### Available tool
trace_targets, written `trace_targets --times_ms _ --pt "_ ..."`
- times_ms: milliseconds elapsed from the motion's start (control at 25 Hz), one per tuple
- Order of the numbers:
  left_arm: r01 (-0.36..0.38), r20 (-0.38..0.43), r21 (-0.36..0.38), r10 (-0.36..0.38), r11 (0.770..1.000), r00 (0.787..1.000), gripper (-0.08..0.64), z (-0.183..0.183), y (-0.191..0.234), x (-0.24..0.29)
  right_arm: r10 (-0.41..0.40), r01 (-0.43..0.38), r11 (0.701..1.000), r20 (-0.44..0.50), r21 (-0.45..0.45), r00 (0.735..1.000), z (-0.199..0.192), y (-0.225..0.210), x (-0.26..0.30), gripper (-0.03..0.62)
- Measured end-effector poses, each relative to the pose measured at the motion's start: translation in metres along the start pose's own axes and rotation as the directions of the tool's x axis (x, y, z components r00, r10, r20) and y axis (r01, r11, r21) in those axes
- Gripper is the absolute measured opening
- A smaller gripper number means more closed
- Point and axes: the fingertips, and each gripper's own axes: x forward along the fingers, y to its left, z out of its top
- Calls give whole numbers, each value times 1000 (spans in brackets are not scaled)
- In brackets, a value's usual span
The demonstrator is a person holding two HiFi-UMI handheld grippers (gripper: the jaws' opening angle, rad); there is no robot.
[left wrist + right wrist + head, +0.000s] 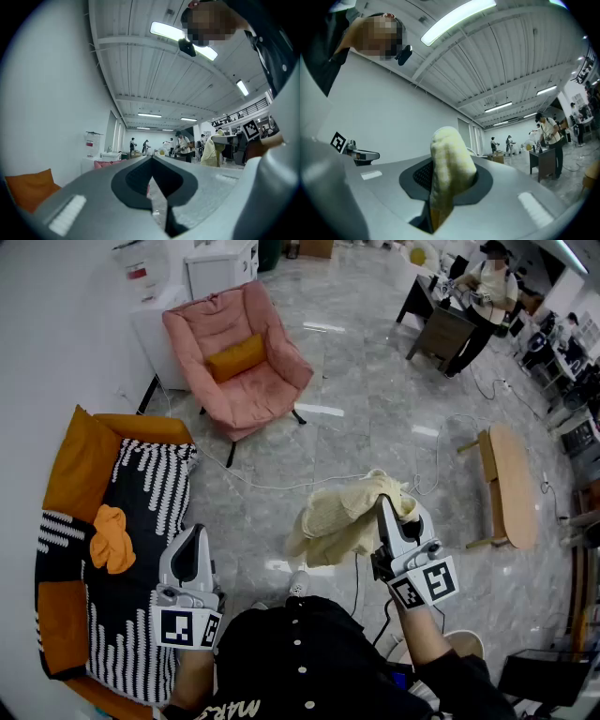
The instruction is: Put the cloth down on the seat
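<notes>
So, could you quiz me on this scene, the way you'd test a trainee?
1. True or false: the right gripper is clamped on the cloth.
2. Which seat is nearest the left gripper? A) armchair B) sofa C) bench
3. Fill in: the left gripper's jaws are ____ with nothing between them.
Key: 1 true; 2 B; 3 shut.
</notes>
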Motion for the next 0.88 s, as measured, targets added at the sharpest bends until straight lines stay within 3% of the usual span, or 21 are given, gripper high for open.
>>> trace_targets --times_ms 880 --pt "-48 -1 21 48 999 999 1 -9 -33 41 66 -66 998 28 3 997 -14 -44 11 84"
